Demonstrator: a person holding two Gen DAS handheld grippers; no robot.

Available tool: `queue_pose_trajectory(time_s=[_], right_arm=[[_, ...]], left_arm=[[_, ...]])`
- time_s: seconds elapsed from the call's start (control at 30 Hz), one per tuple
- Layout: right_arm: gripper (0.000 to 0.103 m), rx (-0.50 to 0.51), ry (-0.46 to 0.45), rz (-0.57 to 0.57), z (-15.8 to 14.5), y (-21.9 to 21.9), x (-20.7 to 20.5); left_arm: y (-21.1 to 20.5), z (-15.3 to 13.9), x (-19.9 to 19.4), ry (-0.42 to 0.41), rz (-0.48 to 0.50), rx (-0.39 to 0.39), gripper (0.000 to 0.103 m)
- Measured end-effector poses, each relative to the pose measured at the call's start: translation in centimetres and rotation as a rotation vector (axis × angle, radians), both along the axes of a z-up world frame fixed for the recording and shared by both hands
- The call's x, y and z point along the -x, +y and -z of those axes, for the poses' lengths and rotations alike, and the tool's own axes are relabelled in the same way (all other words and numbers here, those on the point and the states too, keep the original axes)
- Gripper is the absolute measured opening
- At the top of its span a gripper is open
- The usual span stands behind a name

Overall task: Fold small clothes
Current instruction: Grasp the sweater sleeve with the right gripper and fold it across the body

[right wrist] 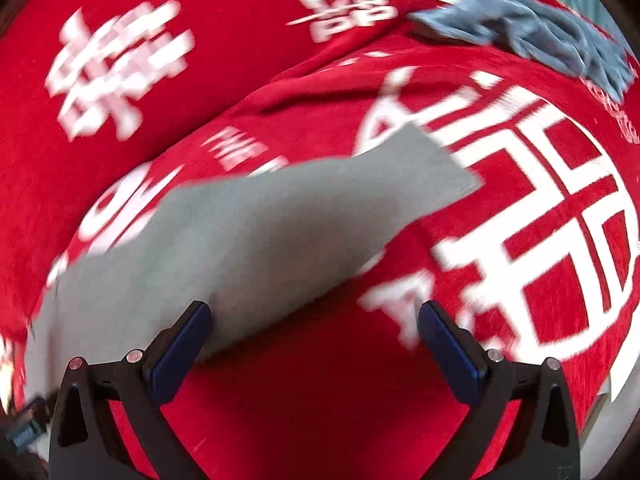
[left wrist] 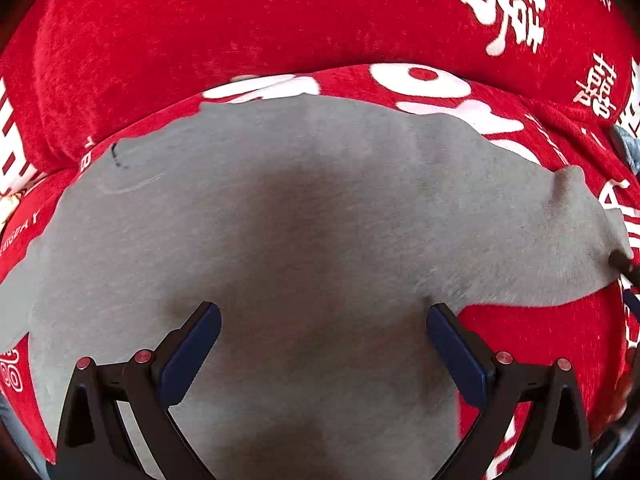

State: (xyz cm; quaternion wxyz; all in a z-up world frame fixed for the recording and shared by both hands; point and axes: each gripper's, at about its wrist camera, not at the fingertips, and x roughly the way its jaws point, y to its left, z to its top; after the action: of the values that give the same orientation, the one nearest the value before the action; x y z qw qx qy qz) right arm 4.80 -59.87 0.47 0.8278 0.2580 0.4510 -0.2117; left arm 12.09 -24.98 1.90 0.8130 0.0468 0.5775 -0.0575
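A grey garment lies spread flat on a red sofa cover with white characters. My left gripper hovers open over its near part, nothing between the blue pads. In the right wrist view the same grey garment stretches from lower left to a square-cut end at upper right. My right gripper stands open; its left finger is over the garment's near edge, its right finger over the red cover. The right view is motion-blurred.
The red cover rises into a cushioned backrest behind the garment. A crumpled blue-grey cloth lies at the far right on the seat. A dark fingertip of the other gripper touches the garment's right edge.
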Motion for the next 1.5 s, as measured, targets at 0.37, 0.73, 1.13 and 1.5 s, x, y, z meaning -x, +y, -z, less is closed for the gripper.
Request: queue_pose_trajectory(time_s=[0.37,0.73,1.13,1.5], right_arm=[[0.006,-0.136,-0.243,-0.027,-1.8,-4.7,-0.8],[0.006,-0.054,-0.203,-0.023,-1.3,-3.6,1.0],[0.007,-0.103,-0.211,-0.005,-1.7,-4.6,1.2],[0.007,0.175,-0.344,-0.256,-15.8,10.2,-0.9]], left_arm=[[0.8,-0.1,-1.9,-0.013,-0.079,0.03,0.103],[0.8,1.1,-4.7,0.022,-0.112,0.002,0.103],[-1.0,1.7,-4.9,-0.001,-0.095,-0.001,0.103],[5.7,-1.9,-1.0,-0.041,-0.091,0.142,0.103]])
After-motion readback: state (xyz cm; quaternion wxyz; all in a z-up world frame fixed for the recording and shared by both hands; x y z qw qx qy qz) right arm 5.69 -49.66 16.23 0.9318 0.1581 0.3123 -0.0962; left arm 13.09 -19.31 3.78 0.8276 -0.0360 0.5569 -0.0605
